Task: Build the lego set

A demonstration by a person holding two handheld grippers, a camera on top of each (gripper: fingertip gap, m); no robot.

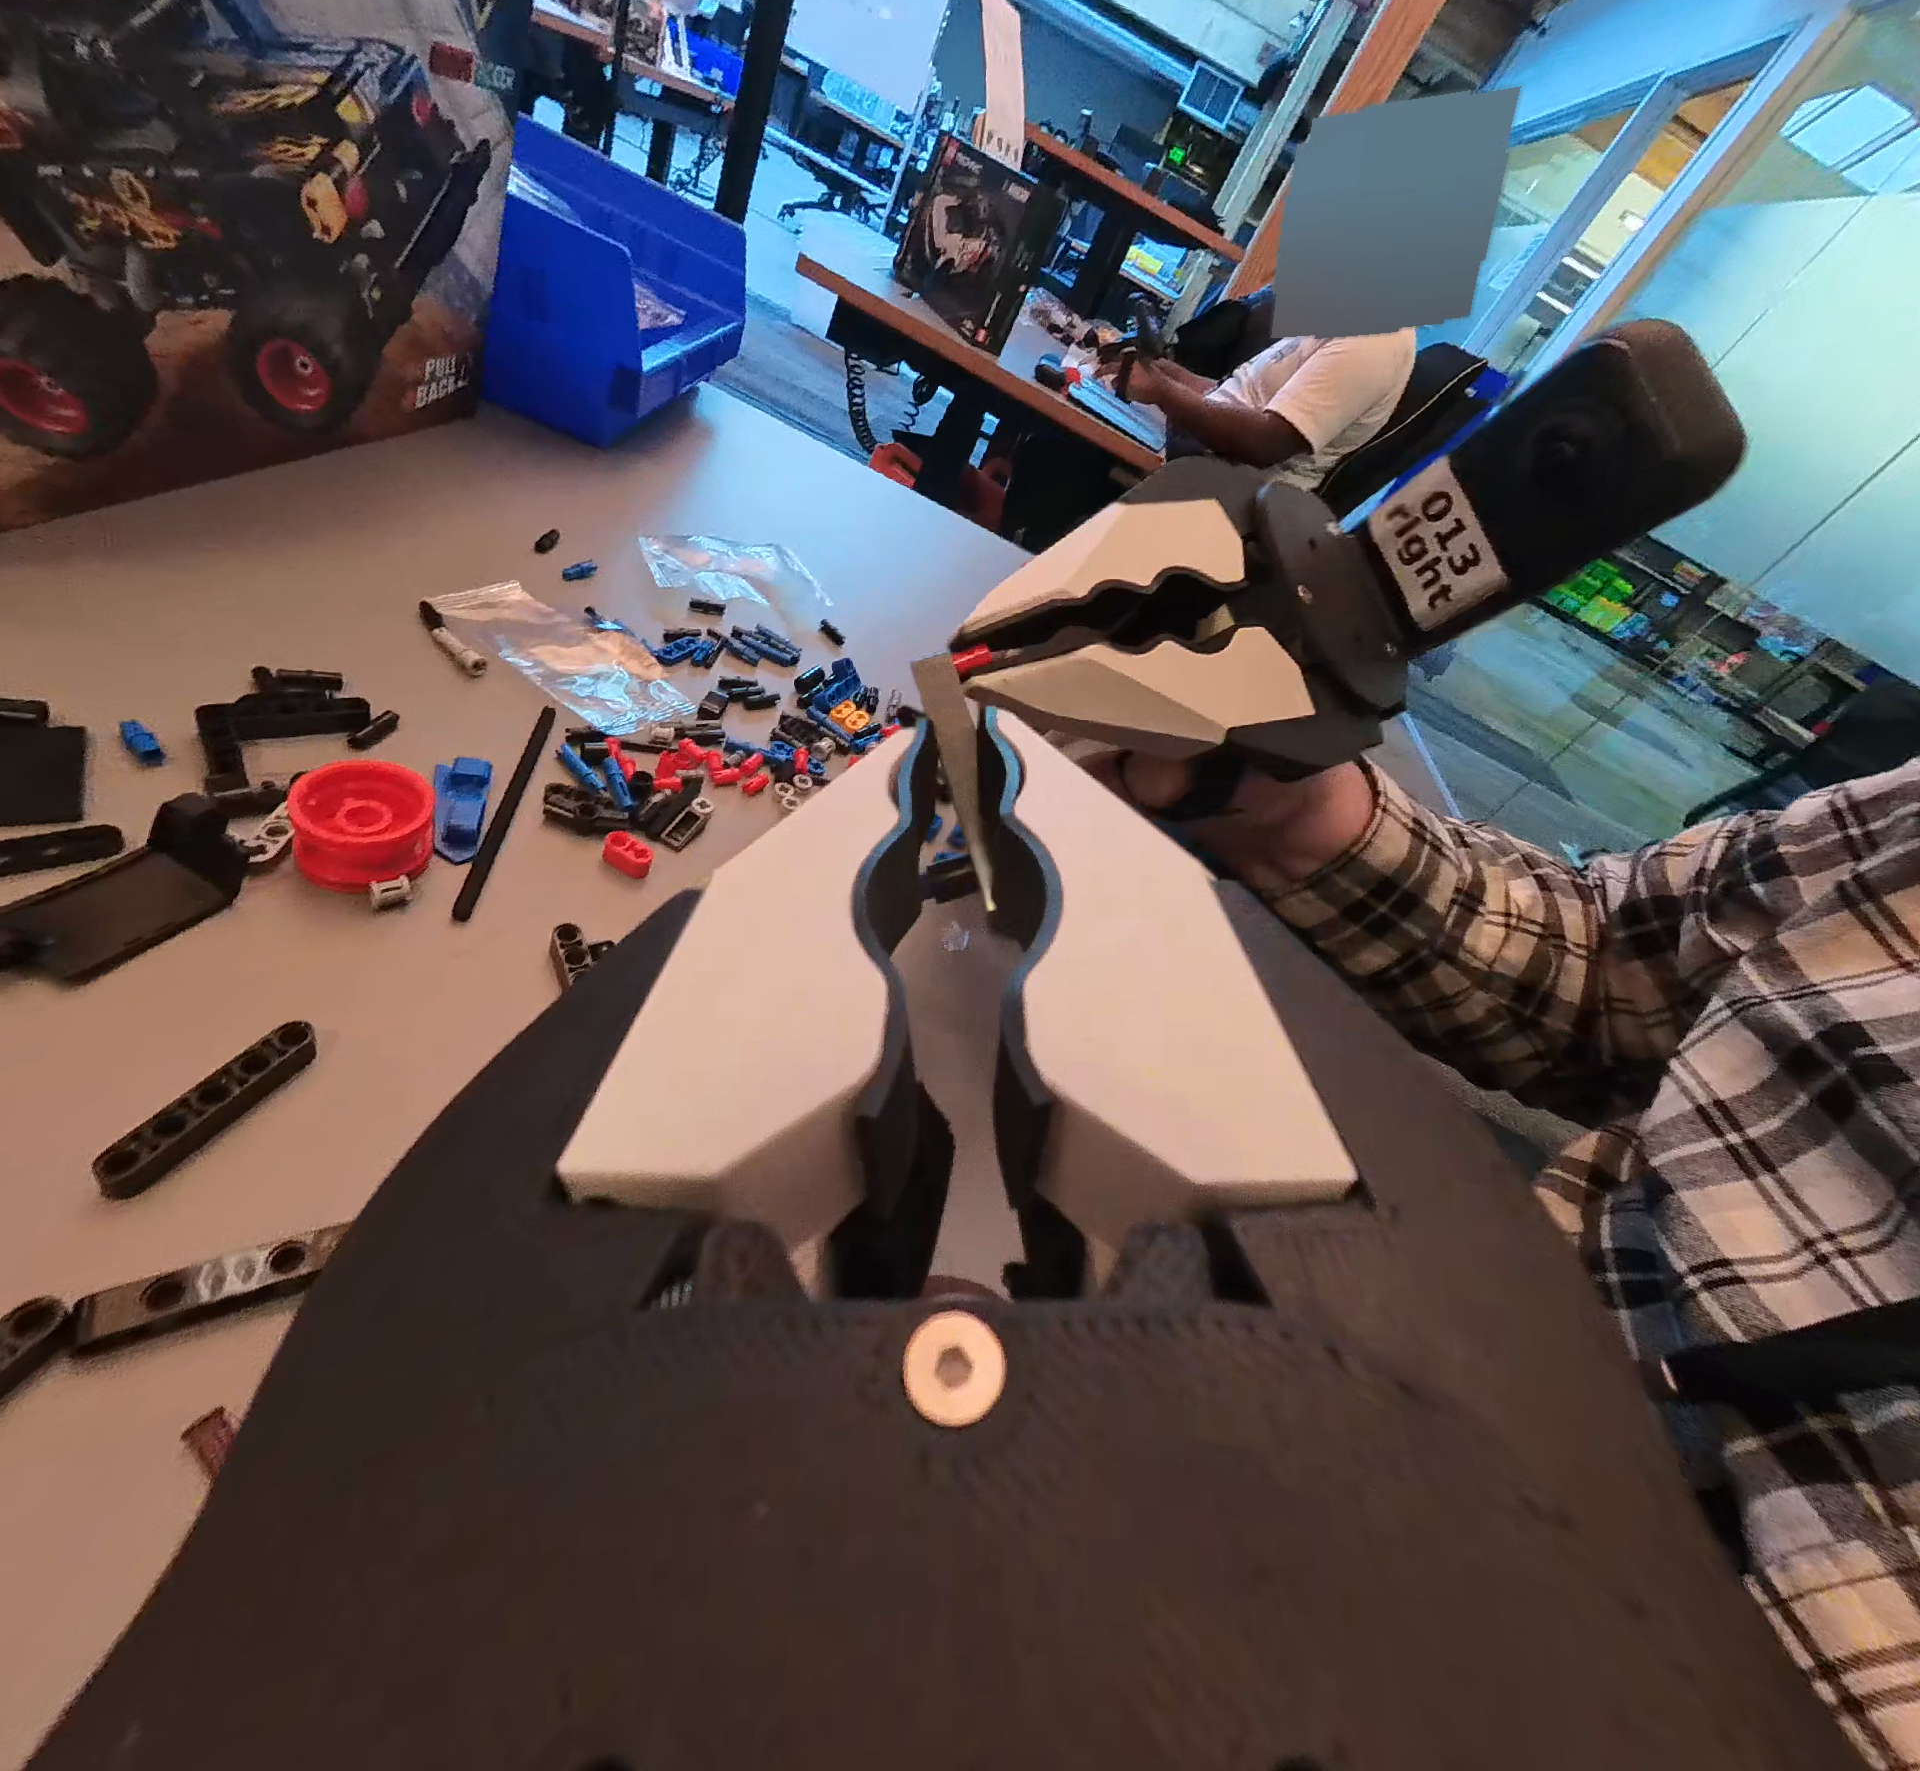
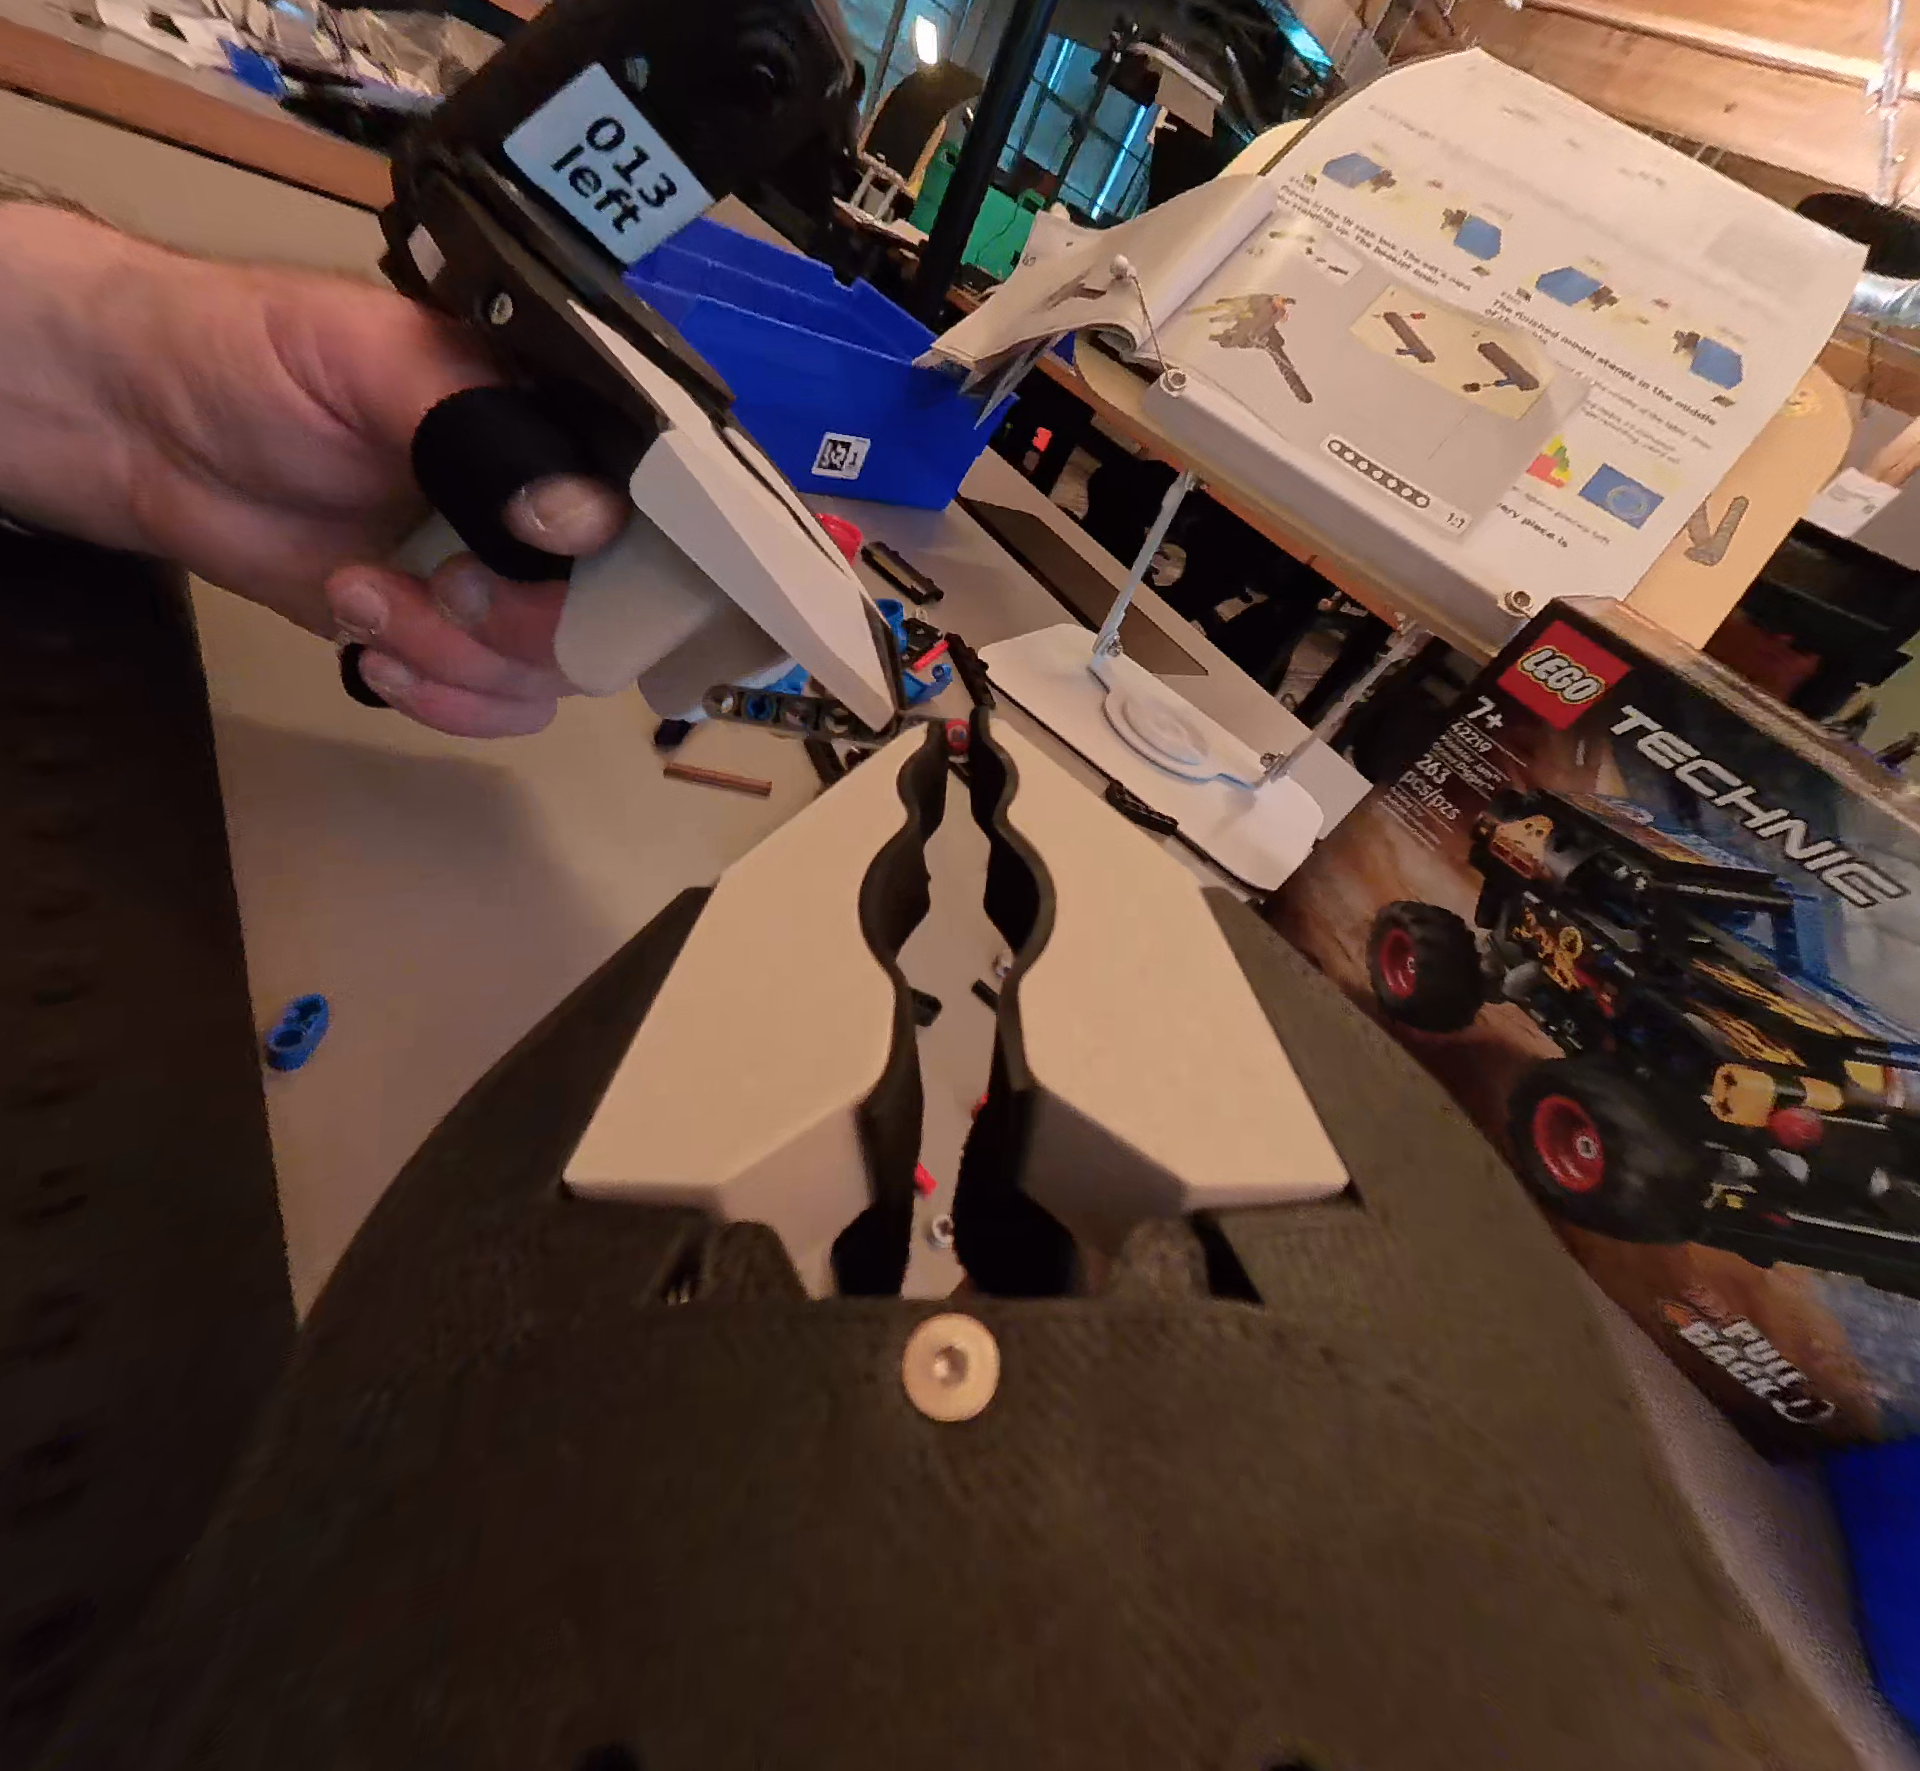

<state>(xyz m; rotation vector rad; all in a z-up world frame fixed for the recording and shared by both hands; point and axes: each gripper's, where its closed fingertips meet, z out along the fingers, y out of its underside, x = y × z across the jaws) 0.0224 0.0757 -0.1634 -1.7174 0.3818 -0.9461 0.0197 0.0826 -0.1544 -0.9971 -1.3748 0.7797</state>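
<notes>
Left gripper (image 1: 951, 734): closing on a thin grey piece (image 1: 958, 765), keeping it upright and steady for mating.
Right gripper (image 1: 961, 659): pinching a small red pin (image 1: 971, 659) at the tips, nearly shut, bringing it against the grey piece's top end.
Both tools: meeting tip to tip above the table (image 1: 364, 1046), likely for alignment clearance.
Loose parts (image 1: 717, 734): lying scattered, within reach, near the red wheel (image 1: 358, 822).
Instruction booklet (image 2: 1455, 350): standing propped open, facing the work.
Set box (image 2: 1662, 973): standing beside it.
</notes>
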